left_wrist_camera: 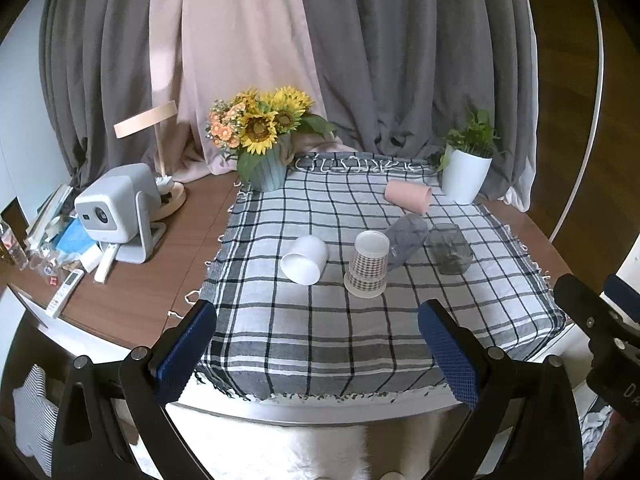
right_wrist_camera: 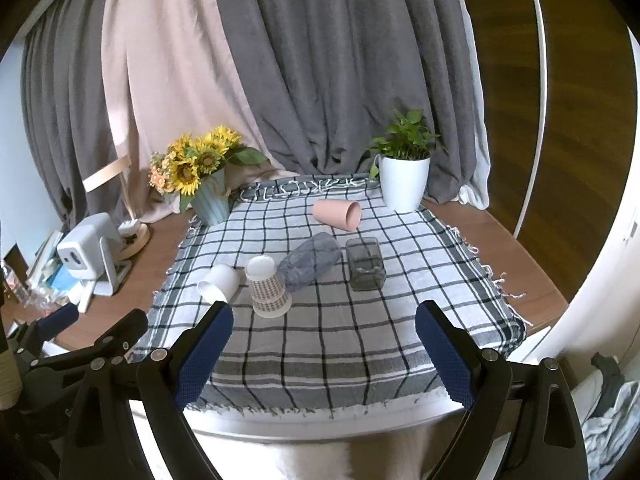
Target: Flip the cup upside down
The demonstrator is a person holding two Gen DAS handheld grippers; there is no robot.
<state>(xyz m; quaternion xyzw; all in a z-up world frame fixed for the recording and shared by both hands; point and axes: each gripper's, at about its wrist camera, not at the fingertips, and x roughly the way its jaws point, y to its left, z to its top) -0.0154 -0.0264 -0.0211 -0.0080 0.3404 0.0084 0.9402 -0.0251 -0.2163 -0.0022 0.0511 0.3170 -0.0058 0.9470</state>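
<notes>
Several cups lie on a checked cloth [left_wrist_camera: 320, 320]. A patterned paper cup [left_wrist_camera: 367, 264] [right_wrist_camera: 268, 287] stands upside down at the middle. A white cup [left_wrist_camera: 305, 259] [right_wrist_camera: 219, 282] lies on its side to its left. A clear bluish cup [left_wrist_camera: 406, 240] [right_wrist_camera: 310, 261] and a pink cup [left_wrist_camera: 409, 196] [right_wrist_camera: 337, 212] also lie on their sides. A dark square glass [left_wrist_camera: 449, 248] [right_wrist_camera: 365, 264] sits to the right. My left gripper [left_wrist_camera: 318, 350] and my right gripper [right_wrist_camera: 324, 354] are both open and empty, held over the cloth's near edge, well short of the cups.
A sunflower vase [left_wrist_camera: 264, 172] and a white plant pot [left_wrist_camera: 466, 176] stand at the cloth's far corners. A projector [left_wrist_camera: 116, 208], a lamp [left_wrist_camera: 160, 152], remotes and clutter sit on the wooden table at the left. Curtains hang behind.
</notes>
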